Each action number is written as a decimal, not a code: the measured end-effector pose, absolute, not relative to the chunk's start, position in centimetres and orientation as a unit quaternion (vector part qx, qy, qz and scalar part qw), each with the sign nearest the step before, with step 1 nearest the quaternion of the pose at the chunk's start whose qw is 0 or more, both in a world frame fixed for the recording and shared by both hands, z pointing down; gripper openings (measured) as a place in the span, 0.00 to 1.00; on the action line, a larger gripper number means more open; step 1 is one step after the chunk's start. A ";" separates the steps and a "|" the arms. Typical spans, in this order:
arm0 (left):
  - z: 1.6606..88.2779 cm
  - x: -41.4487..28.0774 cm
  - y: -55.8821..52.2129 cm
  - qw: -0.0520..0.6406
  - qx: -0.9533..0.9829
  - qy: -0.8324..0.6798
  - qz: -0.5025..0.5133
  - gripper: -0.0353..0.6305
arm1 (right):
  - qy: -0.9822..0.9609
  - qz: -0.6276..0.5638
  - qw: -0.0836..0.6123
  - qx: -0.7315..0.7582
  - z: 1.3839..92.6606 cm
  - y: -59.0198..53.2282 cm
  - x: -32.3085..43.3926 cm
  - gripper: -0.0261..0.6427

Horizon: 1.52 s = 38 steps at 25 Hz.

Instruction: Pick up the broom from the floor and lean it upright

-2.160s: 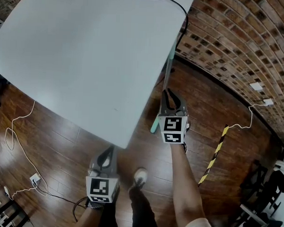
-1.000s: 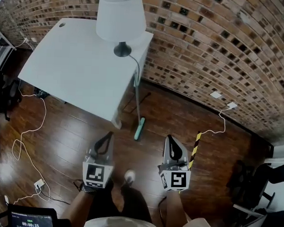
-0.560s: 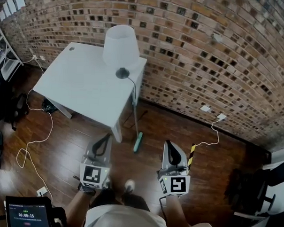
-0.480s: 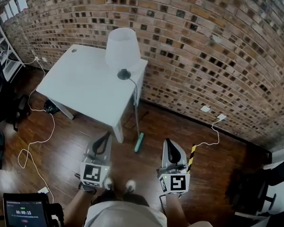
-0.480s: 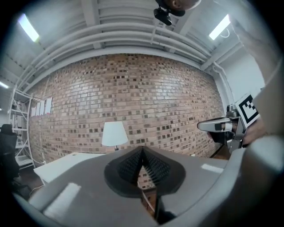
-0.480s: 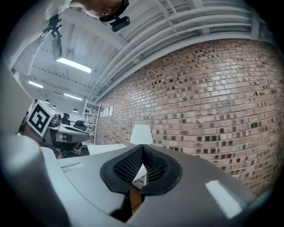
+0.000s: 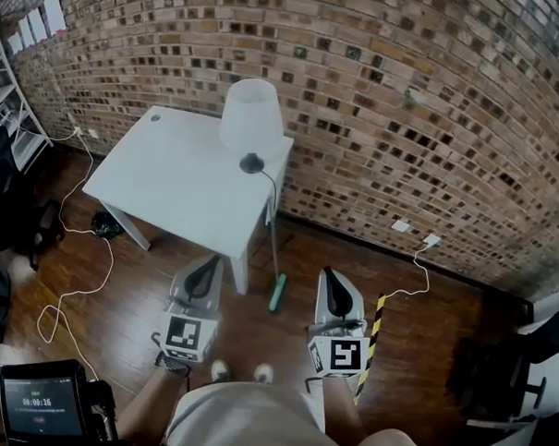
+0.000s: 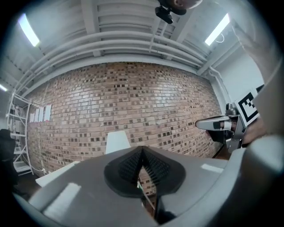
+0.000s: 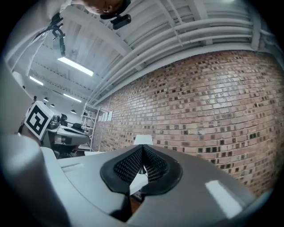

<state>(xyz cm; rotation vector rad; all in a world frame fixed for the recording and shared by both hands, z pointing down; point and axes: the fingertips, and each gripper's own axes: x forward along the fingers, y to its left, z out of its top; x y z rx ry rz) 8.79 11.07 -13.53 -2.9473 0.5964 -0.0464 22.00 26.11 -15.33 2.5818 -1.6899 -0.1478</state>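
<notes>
Broom (image 7: 276, 292) leans on table (image 7: 175, 181), head view | gripper views: jaws together

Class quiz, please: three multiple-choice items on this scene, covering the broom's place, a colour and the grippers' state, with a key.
1. Where is the broom? A flat on the floor; B leaning against the white table; C in a gripper.
2. Its head's colour? A red; B green; C orange.
3. The left gripper and right gripper are: A both shut, empty; B both open; C gripping the broom.
Key: B, handle rests against the table edge; B, green head on the floor; A, jaws meet on nothing.
</notes>
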 end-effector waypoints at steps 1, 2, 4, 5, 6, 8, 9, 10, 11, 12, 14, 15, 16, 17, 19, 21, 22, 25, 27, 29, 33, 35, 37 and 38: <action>-13.7 8.5 10.9 0.068 -0.978 0.197 -0.014 0.06 | -0.544 -0.049 0.027 0.837 -15.4 26.0 21.8 0.06; -13.8 8.2 10.8 0.068 -0.978 0.195 -0.014 0.05 | -0.541 -0.049 0.028 0.839 -15.6 26.0 21.6 0.06; -14.0 7.6 10.6 0.067 -0.979 0.193 -0.014 0.06 | -0.535 -0.051 0.030 0.843 -15.9 26.0 21.2 0.06; -14.0 7.1 10.5 0.065 -0.979 0.192 -0.014 0.06 | -0.531 -0.053 0.030 0.845 -16.2 26.1 20.9 0.06; -13.9 6.6 10.5 0.064 -0.980 0.190 -0.015 0.06 | -0.527 -0.056 0.030 0.847 -16.4 26.2 20.5 0.06; -13.5 5.5 10.7 0.061 -0.981 0.184 -0.019 0.06 | -0.522 -0.062 0.030 0.850 -16.8 26.5 19.4 0.06; -13.3 4.9 10.8 0.060 -0.982 0.179 -0.021 0.06 | -0.520 -0.063 0.030 0.851 -17.0 26.7 18.8 0.06; -13.0 4.3 11.0 0.059 -0.983 0.173 -0.025 0.06 | -0.517 -0.062 0.030 0.853 -17.0 27.0 18.1 0.06; -12.7 3.6 11.3 0.058 -0.984 0.167 -0.029 0.06 | -0.515 -0.060 0.031 0.855 -16.9 27.3 17.3 0.06; -12.3 2.8 11.5 0.058 -0.984 0.162 -0.033 0.06 | -0.513 -0.058 0.031 0.856 -16.7 27.7 16.6 0.06; -11.6 1.2 11.7 0.056 -0.985 0.161 -0.038 0.06 | -0.509 -0.051 0.030 0.858 -16.1 28.4 15.2 0.06; -11.3 0.4 11.8 0.054 -0.984 0.163 -0.039 0.06 | -0.509 -0.047 0.029 0.859 -15.8 28.7 14.6 0.06; -11.2 -0.4 12.0 0.052 -0.984 0.167 -0.040 0.06 | -0.511 -0.043 0.027 0.858 -15.5 29.1 13.9 0.06; -11.0 -1.2 12.4 0.051 -0.983 0.169 -0.041 0.06 | -0.514 -0.040 0.027 0.856 -15.2 29.6 13.0 0.06; -10.7 -2.5 13.8 0.051 -0.983 0.172 -0.043 0.06 | -0.523 -0.042 0.029 0.851 -14.8 30.9 11.4 0.06; -10.4 -3.3 15.3 0.053 -0.983 0.172 -0.045 0.06 | -0.530 -0.053 0.033 0.845 -14.7 32.3 10.2 0.06; -10.4 -3.8 16.2 0.053 -0.982 0.173 -0.046 0.06 | -0.534 -0.058 0.036 0.843 -14.8 33.0 9.6 0.06; -10.8 -5.0 19.7 0.055 -0.981 0.179 -0.045 0.06 | -0.539 -0.065 0.036 0.839 -15.4 36.1 8.5 0.06; -11.2 -5.5 22.5 0.060 -0.981 0.181 -0.042 0.06 | -0.539 -0.065 0.028 0.839 -15.7 38.8 8.0 0.06; -11.6 -6.0 25.6 0.068 -0.980 0.184 -0.037 0.06 | -0.542 -0.061 0.022 0.838 -15.7 41.7 7.5 0.06; -11.2 -7.8 31.2 0.070 -0.979 0.191 -0.032 0.06 | -0.551 -0.060 0.022 0.832 -15.2 46.8 5.6 0.06; -10.9 -9.1 33.7 0.067 -0.979 0.192 -0.034 0.06 | -0.558 -0.059 0.026 0.827 -15.0 49.1 4.3 0.06; -11.5 -9.8 35.7 0.067 -0.978 0.192 -0.033 0.05 | -0.560 -0.052 0.024 0.826 -15.2 51.0 3.8 0.06; -11.8 -10.2 36.6 0.068 -0.978 0.192 -0.034 0.06 | -0.560 -0.046 0.021 0.827 -15.2 51.9 3.5 0.06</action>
